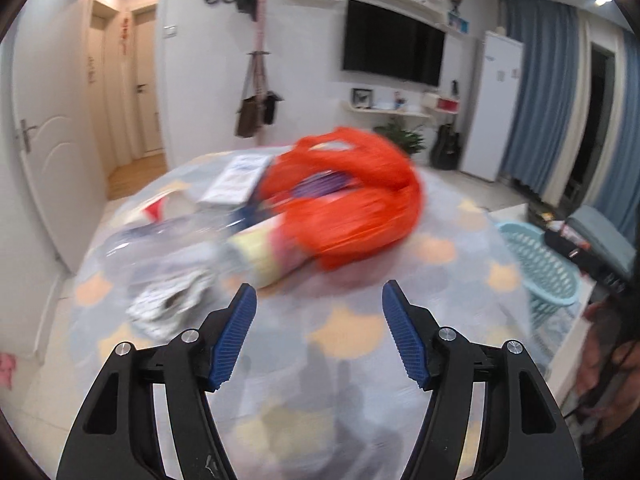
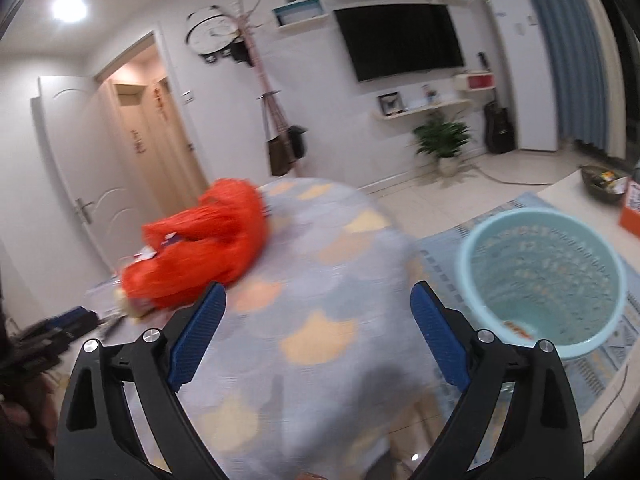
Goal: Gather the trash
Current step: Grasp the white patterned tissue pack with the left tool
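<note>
An orange plastic bag (image 1: 352, 196) lies on the round table (image 1: 360, 336), stuffed with wrappers. Beside it on the left are a clear plastic bottle (image 1: 160, 244), a crumpled black-and-white wrapper (image 1: 168, 304) and a white packet (image 1: 236, 180). My left gripper (image 1: 319, 300) stands open over the cloth, just short of this pile, nothing between its blue pads. My right gripper (image 2: 318, 300) is open too, over the table (image 2: 320, 288), with the orange bag (image 2: 200, 248) off to its left. A light blue bin (image 2: 544, 280) stands on the floor to the right.
The bin (image 1: 544, 264) shows past the table's right edge in the left view. A low white table (image 2: 580, 196) holds a bowl and an orange box. Doors, a coat stand, a wall TV, a plant and blue curtains ring the room. A person's head (image 1: 612, 360) is at right.
</note>
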Motion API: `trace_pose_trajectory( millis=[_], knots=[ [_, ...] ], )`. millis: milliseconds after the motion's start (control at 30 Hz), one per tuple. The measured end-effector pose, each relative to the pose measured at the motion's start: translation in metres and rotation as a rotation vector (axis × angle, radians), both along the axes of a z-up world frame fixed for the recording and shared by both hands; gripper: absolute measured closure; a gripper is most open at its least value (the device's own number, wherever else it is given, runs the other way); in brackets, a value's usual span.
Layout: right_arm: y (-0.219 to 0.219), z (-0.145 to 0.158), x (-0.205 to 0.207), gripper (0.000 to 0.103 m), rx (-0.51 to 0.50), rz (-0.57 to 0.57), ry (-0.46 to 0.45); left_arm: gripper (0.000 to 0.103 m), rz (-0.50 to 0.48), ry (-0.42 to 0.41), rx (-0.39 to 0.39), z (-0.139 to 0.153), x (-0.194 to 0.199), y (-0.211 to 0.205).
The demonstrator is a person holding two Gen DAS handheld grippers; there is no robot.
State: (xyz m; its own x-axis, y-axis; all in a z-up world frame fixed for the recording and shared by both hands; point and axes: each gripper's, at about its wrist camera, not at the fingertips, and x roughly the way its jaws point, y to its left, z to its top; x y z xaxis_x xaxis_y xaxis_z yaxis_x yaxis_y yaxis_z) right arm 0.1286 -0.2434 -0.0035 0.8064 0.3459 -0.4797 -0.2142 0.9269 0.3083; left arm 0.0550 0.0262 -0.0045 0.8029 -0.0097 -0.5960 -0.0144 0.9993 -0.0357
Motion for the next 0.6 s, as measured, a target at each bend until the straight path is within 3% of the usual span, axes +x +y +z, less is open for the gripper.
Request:
trace_pose_trajectory(
  millis=[133, 233, 333, 433, 533, 600],
  knots=[
    [0.023, 0.004, -0.003, 0.014, 0.007, 0.064, 0.012, 0.039, 0.065, 0.008, 0.026, -0.016, -0.005, 0.034],
    [0.033, 0.004, -0.004, 0.014, 0.033, 0.098, 0.036, 0.039, 0.101, 0.035, 0.139, -0.027, 0.006, 0.048],
    [0.044, 0.004, -0.009, 0.013, 0.011, 0.118, 0.034, 0.039, 0.112, 0.102, 0.186, -0.036, 0.028, 0.058],
    [0.050, 0.005, -0.012, 0.013, -0.010, 0.120, 0.027, 0.039, 0.115, 0.188, 0.167, -0.045, 0.045, 0.068],
    [0.051, 0.006, -0.014, 0.013, -0.011, 0.122, 0.027, 0.033, 0.133, 0.213, 0.171, -0.043, 0.055, 0.071],
    [0.053, 0.005, -0.011, 0.013, -0.011, 0.122, 0.033, 0.034, 0.146, 0.217, 0.151, -0.043, 0.058, 0.074]
  ],
)
